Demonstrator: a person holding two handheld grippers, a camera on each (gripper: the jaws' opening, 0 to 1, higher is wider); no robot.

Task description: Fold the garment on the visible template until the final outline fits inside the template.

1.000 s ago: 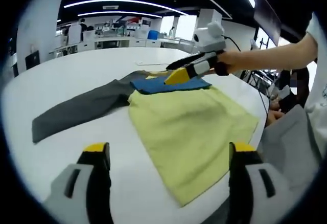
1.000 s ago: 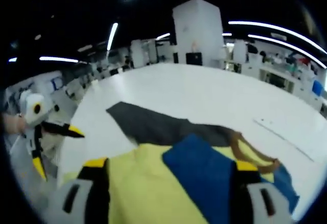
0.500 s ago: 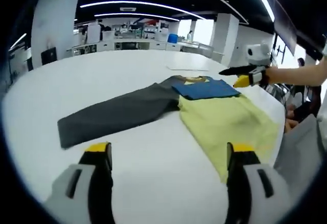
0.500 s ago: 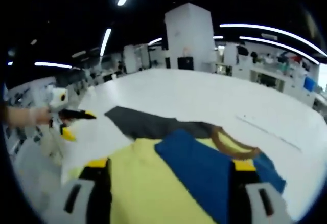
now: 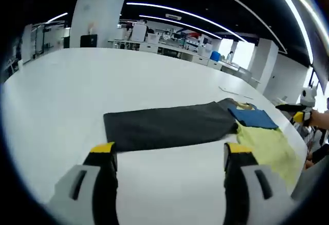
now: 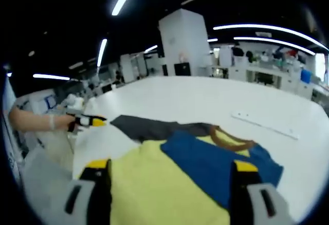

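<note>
On the white table (image 5: 61,91), nearest the left gripper (image 5: 164,155), jaws apart and holding nothing. Has swung left over the last second, so now lined up on the dark grey sleeve (image 5: 169,127) instead of the yellow body (image 5: 267,143); guessing that sleeve gets folded in next. Farther right, the right gripper (image 5: 299,116) hanging by the table edge.

Over in the right gripper view, right gripper (image 6: 167,171) also spread wide and empty, sitting just above the garment (image 6: 154,184). Shows up close the blue panel (image 6: 216,158) and brown collar (image 6: 226,138). No template outline visible, honestly can't tell.
</note>
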